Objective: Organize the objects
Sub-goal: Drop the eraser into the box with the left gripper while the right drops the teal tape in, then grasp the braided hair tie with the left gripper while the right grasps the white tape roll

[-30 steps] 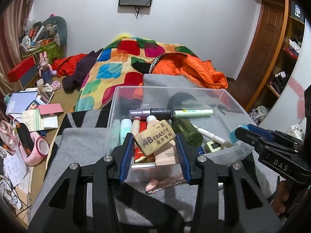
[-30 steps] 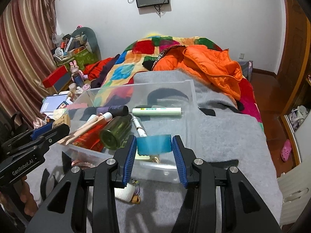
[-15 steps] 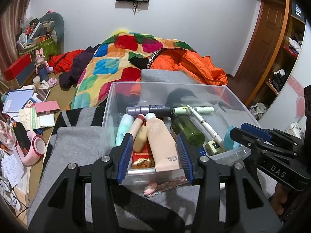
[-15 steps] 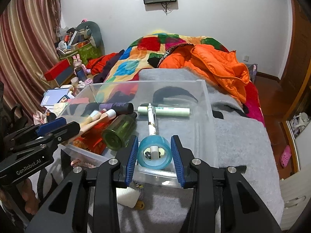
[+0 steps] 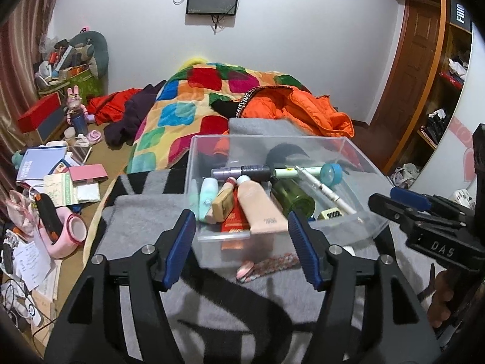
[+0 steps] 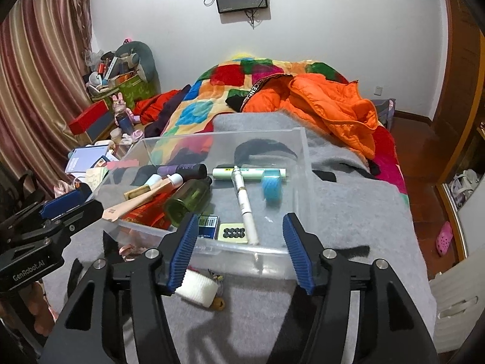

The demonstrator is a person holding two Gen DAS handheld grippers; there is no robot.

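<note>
While both grippers' jaws gape empty, clear bin [image 6: 300, 151] holds eraser [image 5: 223, 203], blue tape roll [image 6: 272, 185], tubes.

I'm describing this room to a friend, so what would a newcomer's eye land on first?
Probably the clear plastic bin on the grey blanket, crowded with tubes, a green bottle and a blue tape roll. Behind it, a bright patchwork quilt and an orange jacket cover the bed. Both grippers, left and right, hang open before the bin.
</note>
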